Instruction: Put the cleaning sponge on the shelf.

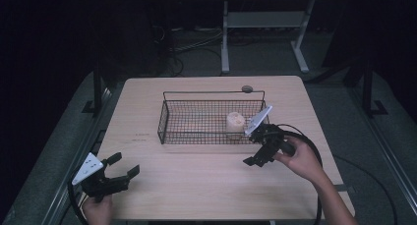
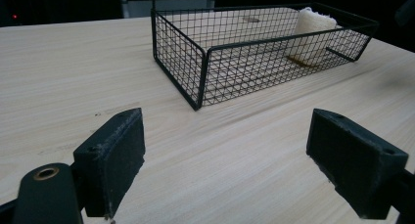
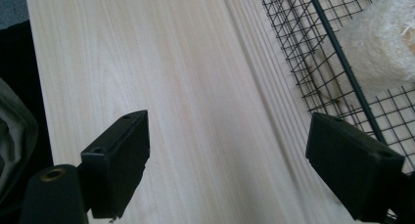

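The right tool point(image 1: 254, 156), jaws spread and empty, hangs just outside the black wire basket point(image 1: 169, 112) on the pale wooden table point(image 1: 196, 185); a cream fibrous roll point(image 1: 235, 122) stands inside the basket's right end. The left tool point(image 1: 123, 171), also spread, sits well apart

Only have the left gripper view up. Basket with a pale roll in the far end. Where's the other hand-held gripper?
Observer: High view puts the right hand-held gripper just outside the wire basket, by its near right corner, jaws open and empty.
Operator: Is it touching the roll?
Observer: No. In the right gripper view the pale fibrous roll sits inside the mesh, with the gripper's jaws outside over bare table.
Operator: And mine relative to the table?
Observer: High view shows the left hand-held gripper near the table's front left corner, open, well short of the basket.
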